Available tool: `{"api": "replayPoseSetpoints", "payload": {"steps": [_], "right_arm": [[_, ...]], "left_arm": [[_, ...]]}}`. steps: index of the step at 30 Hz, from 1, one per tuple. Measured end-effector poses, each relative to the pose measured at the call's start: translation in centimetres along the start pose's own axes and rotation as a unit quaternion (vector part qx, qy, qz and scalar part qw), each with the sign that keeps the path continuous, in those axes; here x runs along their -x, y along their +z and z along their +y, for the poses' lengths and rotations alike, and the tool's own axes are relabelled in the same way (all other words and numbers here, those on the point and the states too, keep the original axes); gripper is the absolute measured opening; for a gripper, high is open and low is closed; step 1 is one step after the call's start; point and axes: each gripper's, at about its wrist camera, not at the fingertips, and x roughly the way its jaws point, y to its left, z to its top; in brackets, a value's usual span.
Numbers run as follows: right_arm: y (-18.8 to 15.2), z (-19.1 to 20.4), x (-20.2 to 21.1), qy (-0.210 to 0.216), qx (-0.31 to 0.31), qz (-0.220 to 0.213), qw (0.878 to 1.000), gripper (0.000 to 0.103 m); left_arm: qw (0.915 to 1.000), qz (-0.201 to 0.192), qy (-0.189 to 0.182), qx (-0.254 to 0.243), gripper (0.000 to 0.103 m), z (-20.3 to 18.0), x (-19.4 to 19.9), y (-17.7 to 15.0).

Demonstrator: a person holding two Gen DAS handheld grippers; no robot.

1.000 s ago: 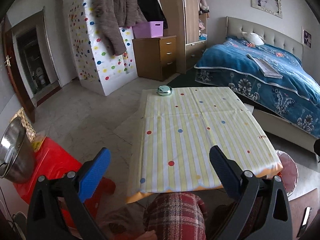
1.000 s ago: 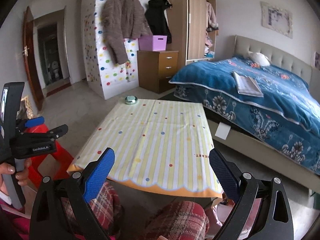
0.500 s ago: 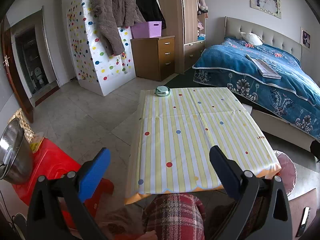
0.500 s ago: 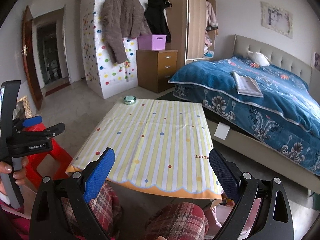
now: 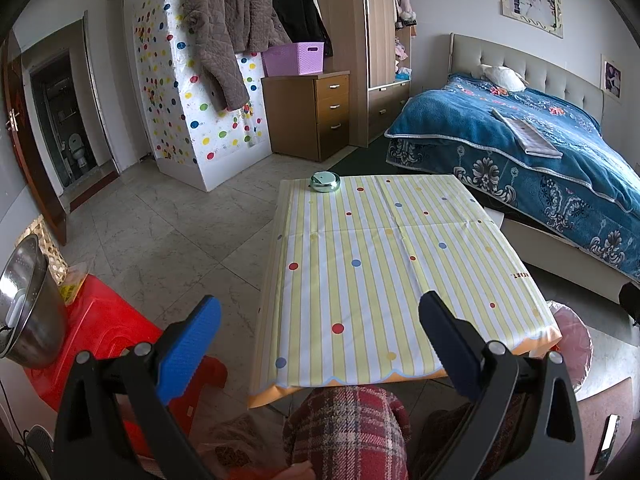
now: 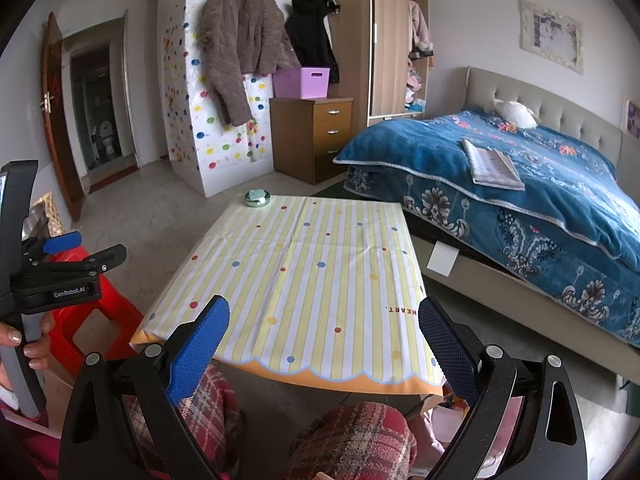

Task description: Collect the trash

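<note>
Left wrist view: your left gripper (image 5: pixel 320 332) and right gripper (image 6: pixel 324 330) hover wide, empty, above the table (image 5: pixel 400 280) near edge, likely scanning. No trash visible; only a round tin (image 5: pixel 325 181) at its far corner.

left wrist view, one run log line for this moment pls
left gripper: open, empty | right gripper: open, empty | striped tablecloth: only a round green tin at far corner | no trash held

low table (image 5: pixel 400 264) in striped dotted cloth, round tin (image 5: pixel 325 181) on far corner
</note>
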Motion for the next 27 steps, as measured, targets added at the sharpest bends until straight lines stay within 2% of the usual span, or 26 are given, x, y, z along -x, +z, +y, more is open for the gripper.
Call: {"api": "replayPoseSetpoints", "payload": {"steps": [27], "right_arm": [[-0.33, -0.5, 0.07, -0.002, -0.002, -0.001, 1.0, 0.094]], "left_arm": [[1.0, 0.002, 0.0, 0.0, 0.096, -0.13, 0.01, -0.08]]}}
